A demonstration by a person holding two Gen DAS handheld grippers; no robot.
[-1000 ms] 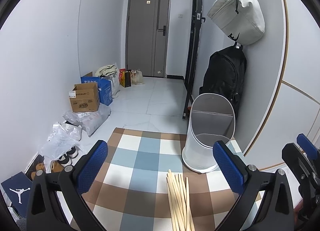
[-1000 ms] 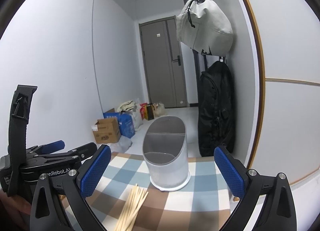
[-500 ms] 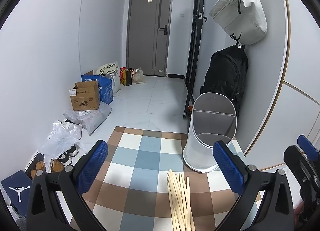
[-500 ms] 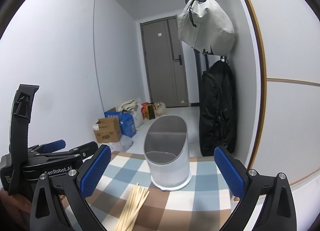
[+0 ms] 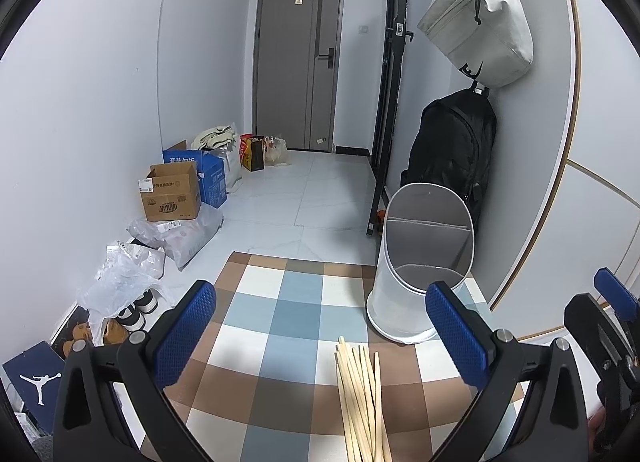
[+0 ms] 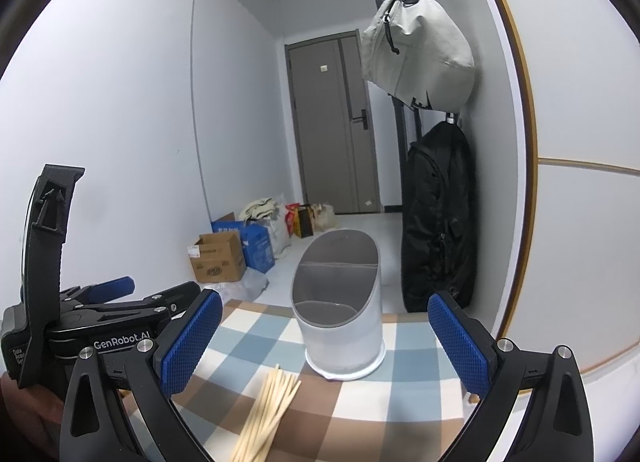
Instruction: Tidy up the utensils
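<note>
Two blue-padded fingers of the left gripper (image 5: 320,338) stand spread wide in the left wrist view, with nothing between them. Under and just ahead of them a bundle of wooden chopsticks (image 5: 362,402) lies on the checked cloth (image 5: 264,326), its far tips pointing toward the white utensil holder (image 5: 416,262). The holder stands upright on the cloth's far right corner, near the chopstick tips but not touching them, its grey inside split by a divider. A black backpack (image 5: 456,146) hangs on the wall behind it.

From the right wrist view, the right gripper (image 6: 326,342) also has its fingers spread wide apart and empty. The chopsticks (image 6: 268,410) lie on the cloth low between the fingers, the holder (image 6: 340,310) just beyond them. At the left edge the left gripper (image 6: 108,298) shows side-on.
</note>
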